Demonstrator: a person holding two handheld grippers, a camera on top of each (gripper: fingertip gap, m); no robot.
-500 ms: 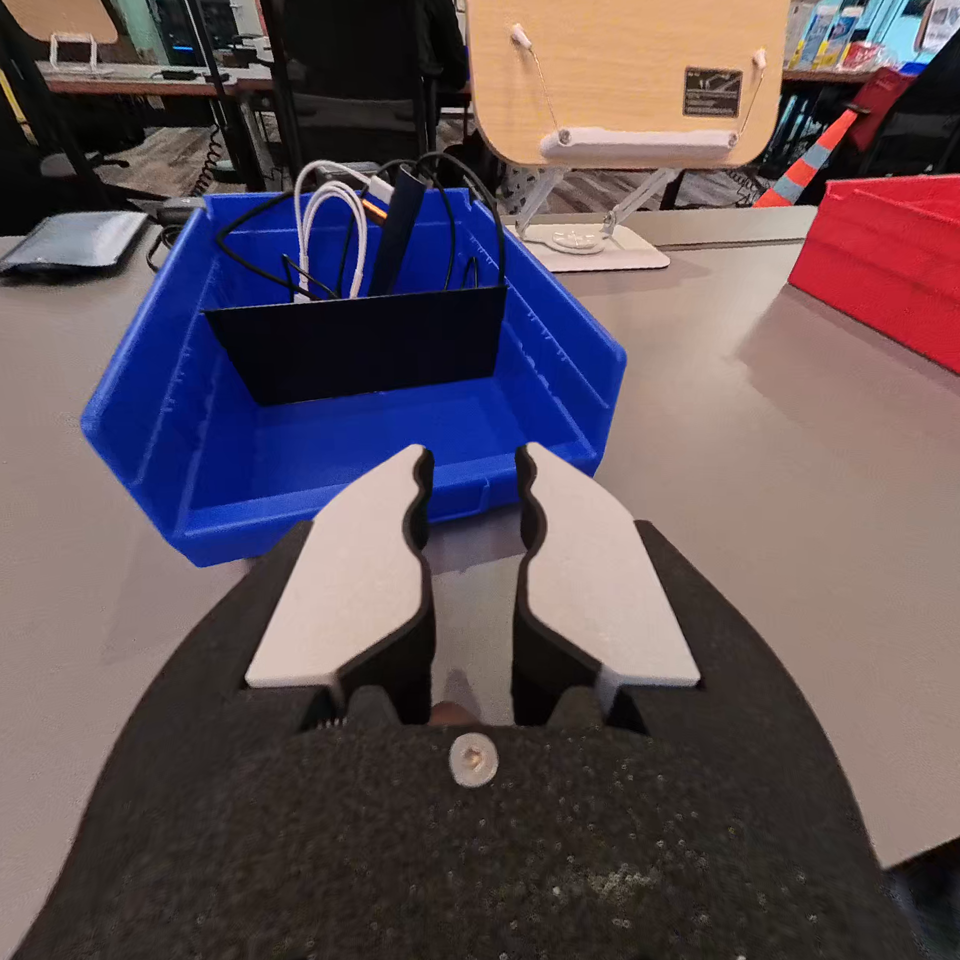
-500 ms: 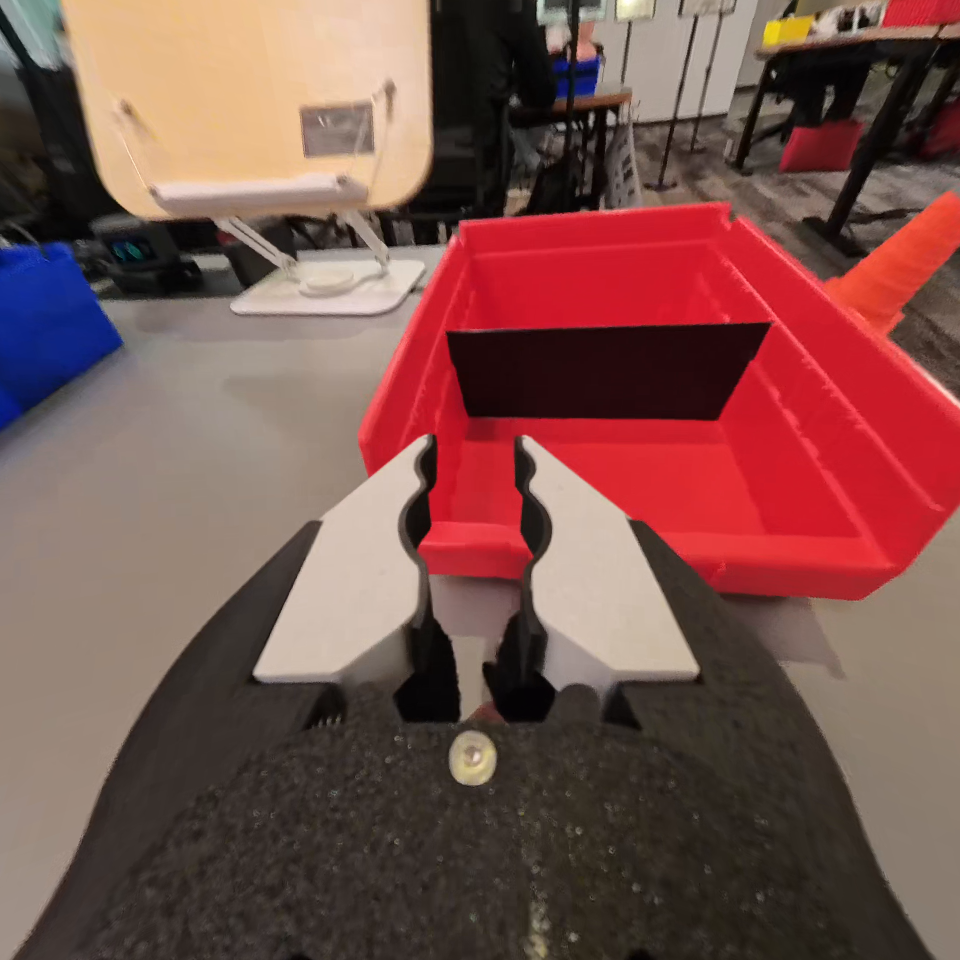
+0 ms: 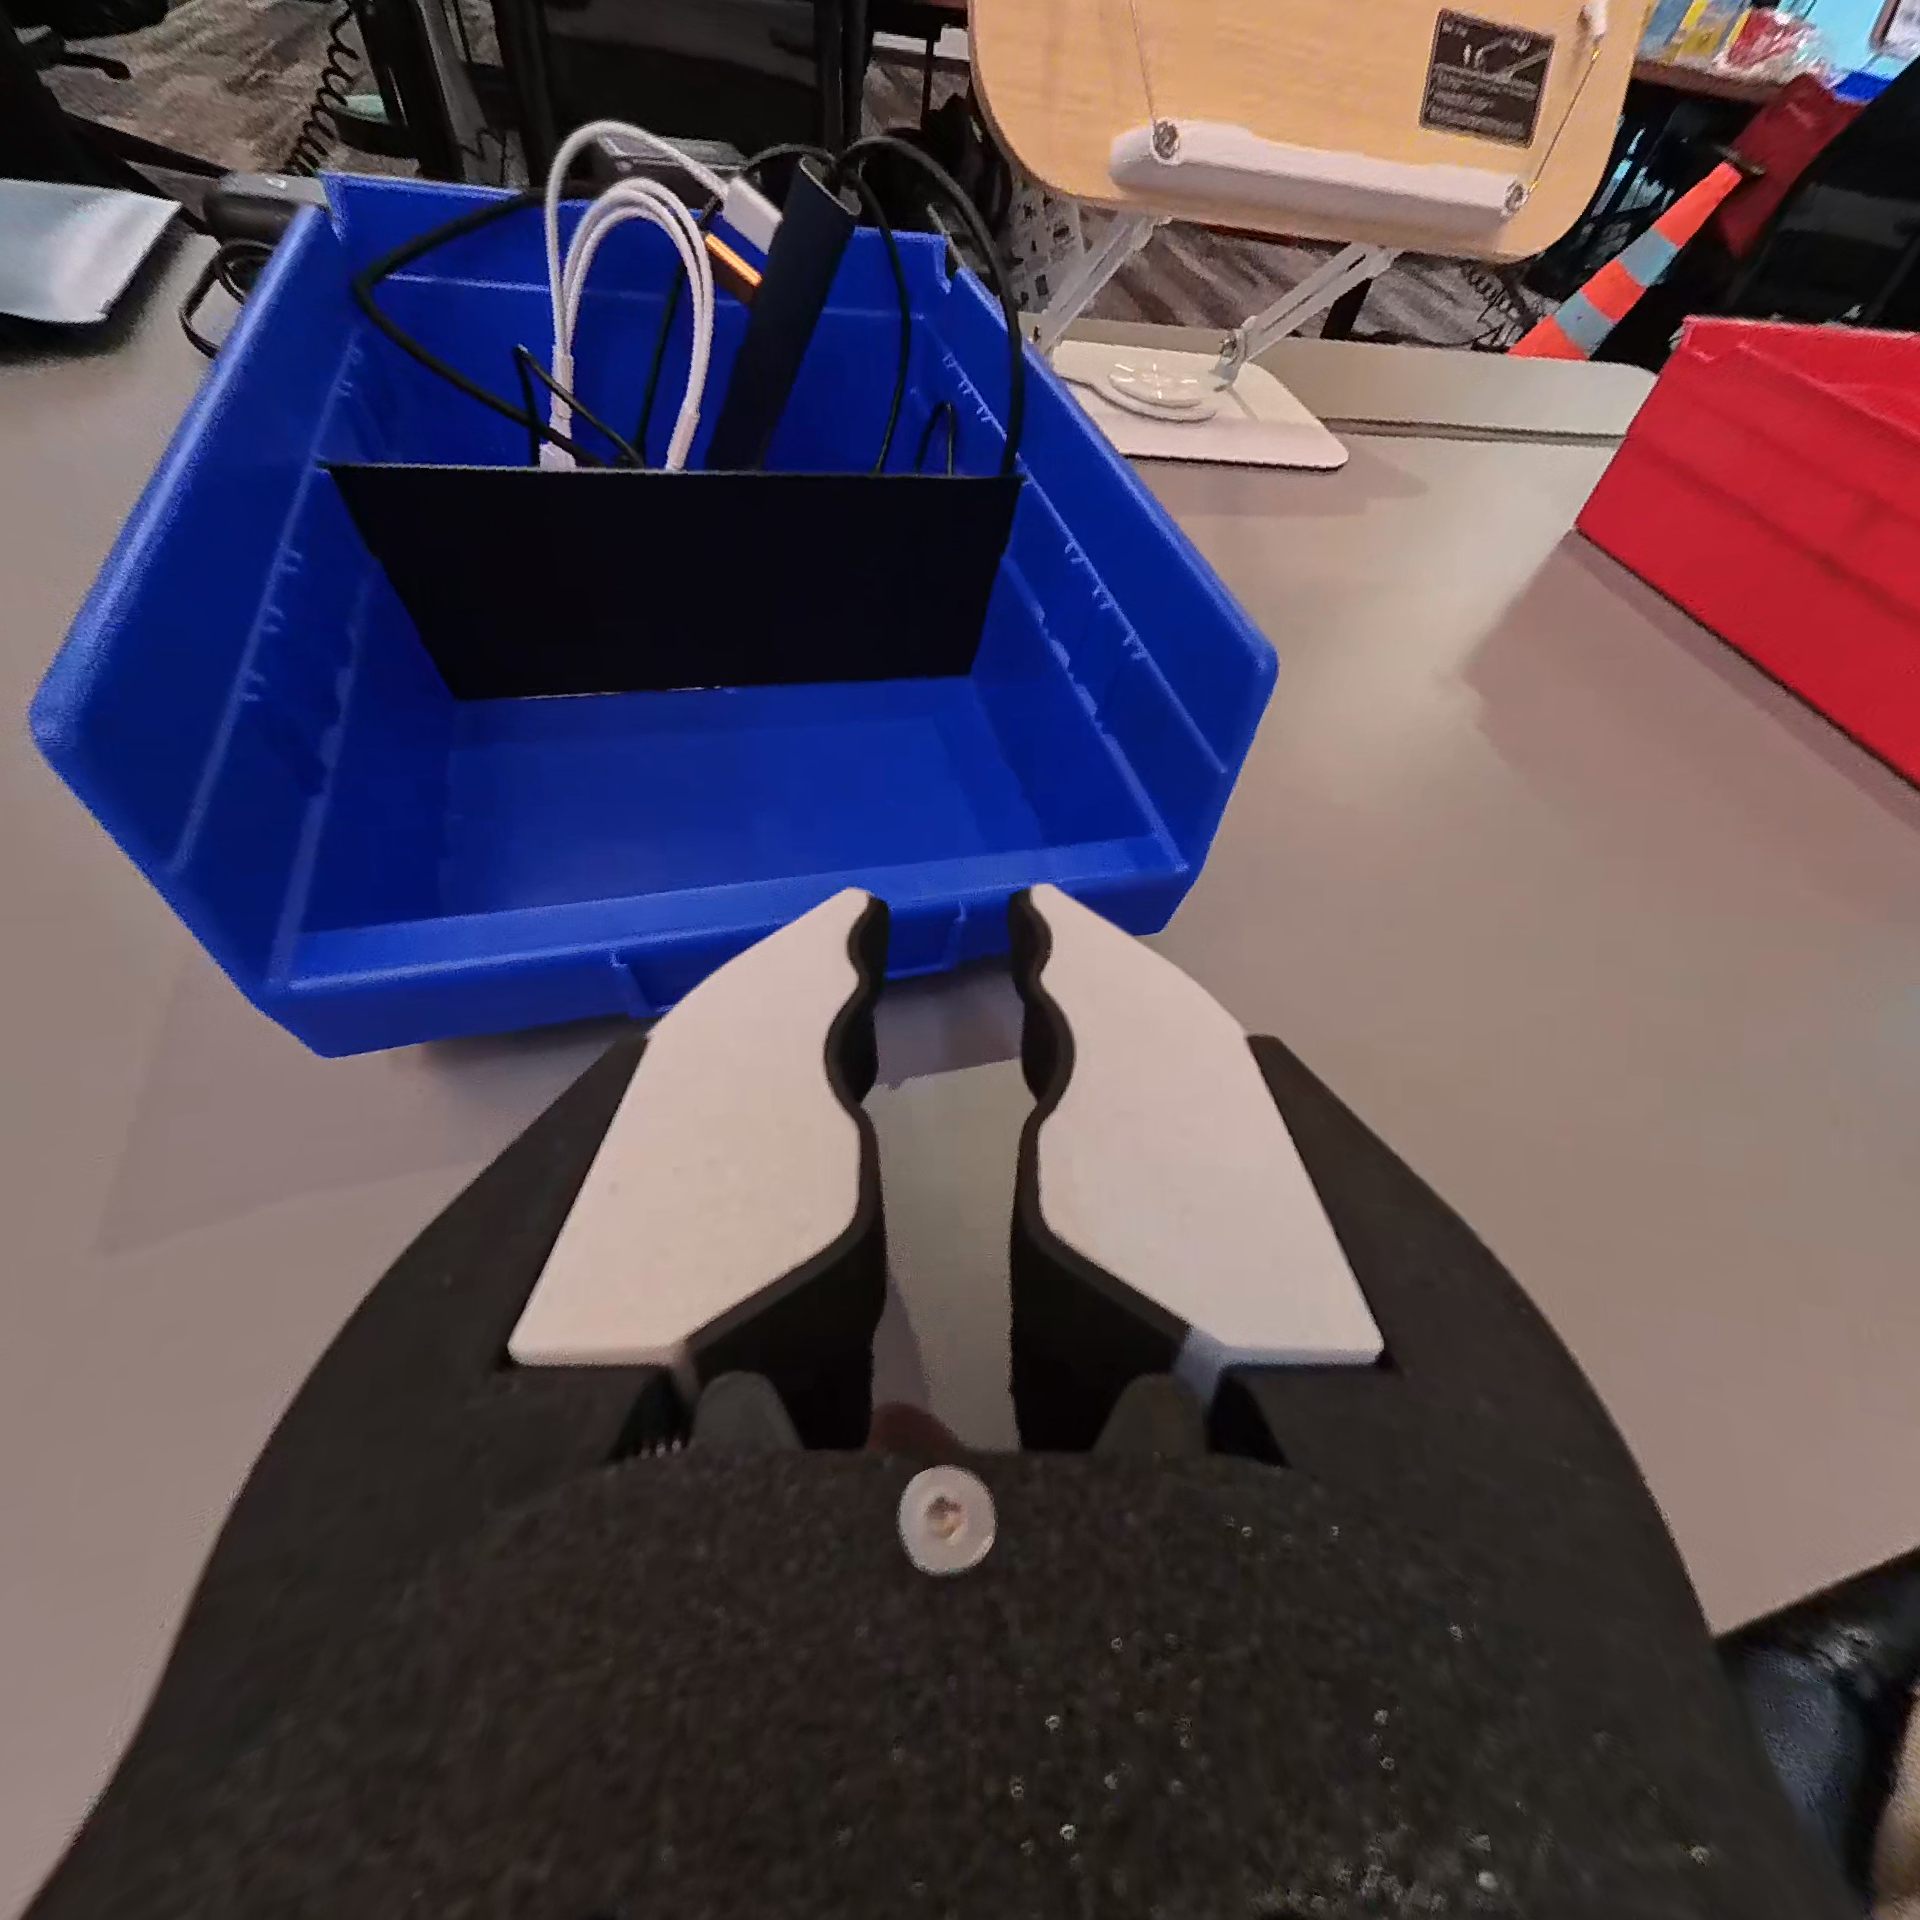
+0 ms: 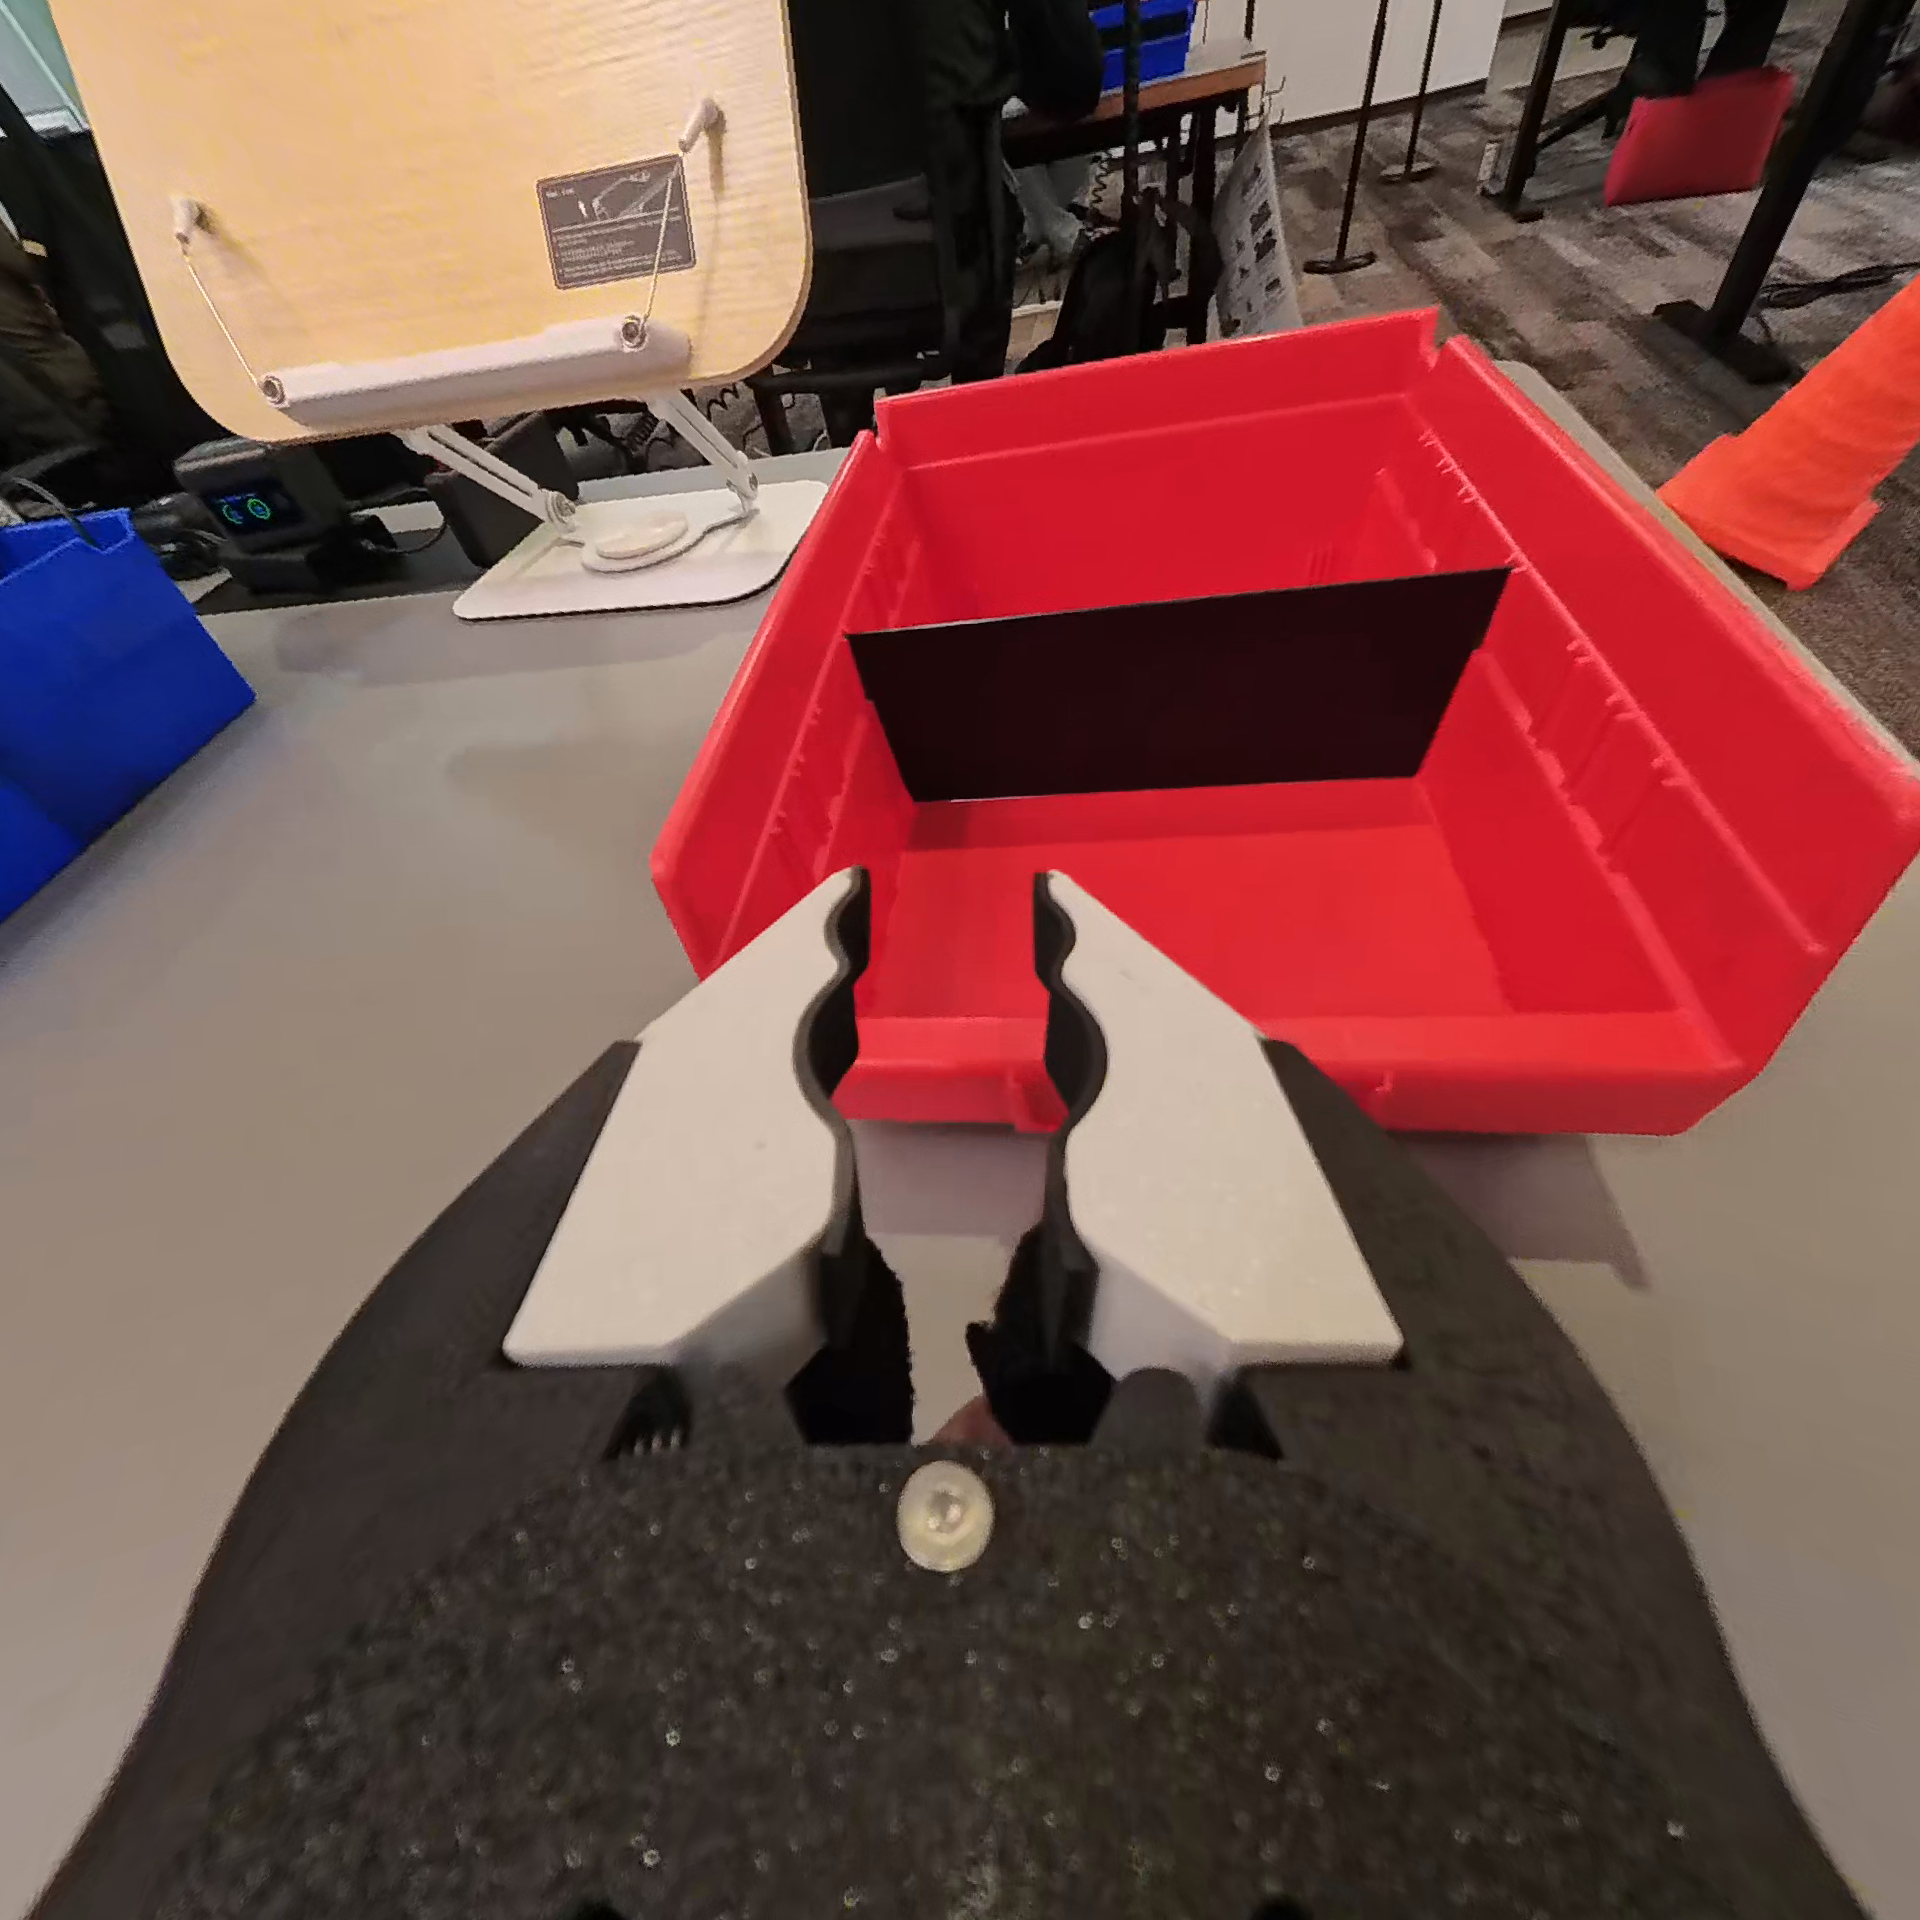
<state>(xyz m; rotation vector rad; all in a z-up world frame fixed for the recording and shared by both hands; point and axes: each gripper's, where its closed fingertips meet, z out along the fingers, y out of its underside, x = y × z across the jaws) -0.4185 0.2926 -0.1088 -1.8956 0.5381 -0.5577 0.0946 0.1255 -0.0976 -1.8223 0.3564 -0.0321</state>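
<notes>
Hovering over a grey table, both tongs gaped empty.
Left tongs faced a blue bin at twelve o'clock; right tongs faced a red bin toward one o'clock.

Each wrist view looks forward and down, close over its own bin — sharing the wooden stand behind.

Left hand-held gripper: black, grainy-textured body w/ rounded outline; two pale grey fingers, flat-topped, w/ wavy black inner edges. One silver screw is seen at centre, behind the fingers. Right hand-held gripper: same build, grey fingers, silver screw, speckled black body.
</notes>
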